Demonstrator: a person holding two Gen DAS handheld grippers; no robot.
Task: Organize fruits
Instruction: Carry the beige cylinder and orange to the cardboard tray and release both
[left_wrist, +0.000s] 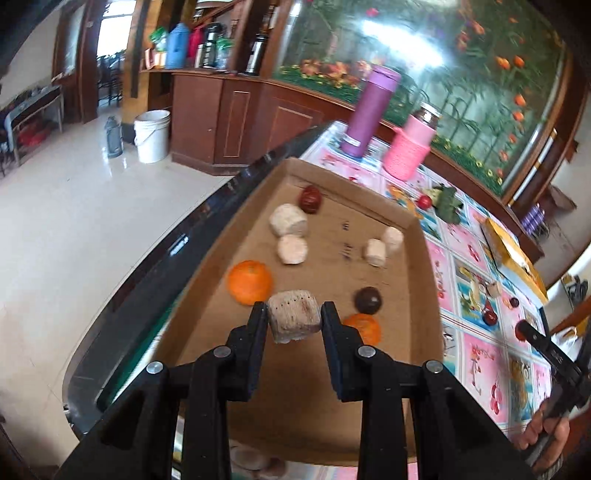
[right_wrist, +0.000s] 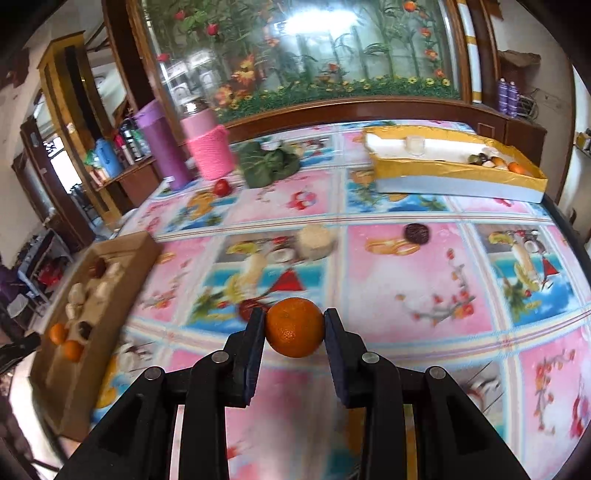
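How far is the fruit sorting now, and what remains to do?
Done: the cardboard tray already holds oranges, pale chunks and dark fruits. In hand: the left gripper grips a tan chunk above that tray; the right gripper grips an orange. Left: a pale chunk, a dark fruit and a red fruit lie on the tablecloth.

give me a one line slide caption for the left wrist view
Left tool holding a pale beige chunk above the cardboard tray that already holds oranges and other pieces.
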